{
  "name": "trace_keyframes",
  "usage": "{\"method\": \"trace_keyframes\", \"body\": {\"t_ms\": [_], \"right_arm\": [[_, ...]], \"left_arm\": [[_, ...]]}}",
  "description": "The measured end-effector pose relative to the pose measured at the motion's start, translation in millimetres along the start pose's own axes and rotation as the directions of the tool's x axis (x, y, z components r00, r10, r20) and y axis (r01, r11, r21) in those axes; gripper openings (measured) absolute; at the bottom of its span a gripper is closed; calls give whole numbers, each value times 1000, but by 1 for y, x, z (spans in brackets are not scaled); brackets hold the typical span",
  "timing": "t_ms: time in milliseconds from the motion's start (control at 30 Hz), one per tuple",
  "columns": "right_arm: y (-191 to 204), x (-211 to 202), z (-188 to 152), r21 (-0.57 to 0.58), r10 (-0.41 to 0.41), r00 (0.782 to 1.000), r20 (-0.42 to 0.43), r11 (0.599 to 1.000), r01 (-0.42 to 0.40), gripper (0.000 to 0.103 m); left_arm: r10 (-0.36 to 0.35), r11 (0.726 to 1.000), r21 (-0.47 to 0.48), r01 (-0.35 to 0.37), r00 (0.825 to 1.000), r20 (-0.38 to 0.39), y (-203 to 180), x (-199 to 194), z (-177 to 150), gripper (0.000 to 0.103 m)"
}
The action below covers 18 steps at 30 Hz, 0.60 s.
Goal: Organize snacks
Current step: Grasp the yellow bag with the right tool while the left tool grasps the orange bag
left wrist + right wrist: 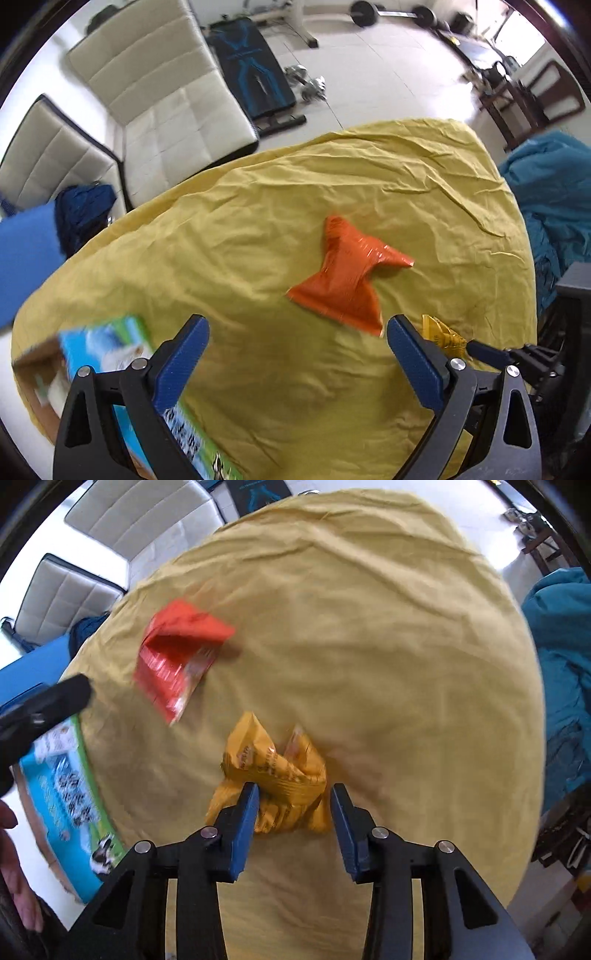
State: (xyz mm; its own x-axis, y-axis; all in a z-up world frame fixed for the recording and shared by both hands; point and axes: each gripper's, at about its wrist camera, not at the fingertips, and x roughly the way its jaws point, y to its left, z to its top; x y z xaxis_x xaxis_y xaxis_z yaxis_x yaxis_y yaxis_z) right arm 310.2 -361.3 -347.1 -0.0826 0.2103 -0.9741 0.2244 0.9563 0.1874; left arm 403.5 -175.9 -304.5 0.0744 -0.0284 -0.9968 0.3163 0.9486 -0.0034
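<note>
An orange-red snack packet (351, 275) lies crumpled on the yellow tablecloth (258, 221), just beyond my open left gripper (295, 332), whose fingers hold nothing. A yellow snack packet (275, 779) sits between the fingers of my right gripper (293, 794); the left finger touches it, the right one stands slightly apart. The same yellow packet (441, 336) peeks beside the left gripper's right finger. The red packet (177, 657) lies farther left in the right wrist view. A blue-green carton box (110, 354) rests at the table's left edge.
The carton box (70, 794) shows at the left with the other gripper's black finger above it and a hand (14, 867) below. White cushioned chairs (147, 81), a teal cloth (554, 206) and weights on the floor surround the table.
</note>
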Motion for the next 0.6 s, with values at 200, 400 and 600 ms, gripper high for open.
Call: {"method": "trace_keyframes", "body": {"t_ms": [200,400,600], "right_arm": [[-10,10,10,33,92,995,-48,995,-91,55],[-18,27,7,71,164,984,-74,985,-159,66],[-8,26,9,63,151,986,-67,987,-147,66]], "left_arm": [[-34,995,84,47,988,-151,-21,58,37,99],[-102,993,30,111,969,-224,-20,96,48,52],[-82,996,-28,79,984,-156,-1,76,32,40]]}}
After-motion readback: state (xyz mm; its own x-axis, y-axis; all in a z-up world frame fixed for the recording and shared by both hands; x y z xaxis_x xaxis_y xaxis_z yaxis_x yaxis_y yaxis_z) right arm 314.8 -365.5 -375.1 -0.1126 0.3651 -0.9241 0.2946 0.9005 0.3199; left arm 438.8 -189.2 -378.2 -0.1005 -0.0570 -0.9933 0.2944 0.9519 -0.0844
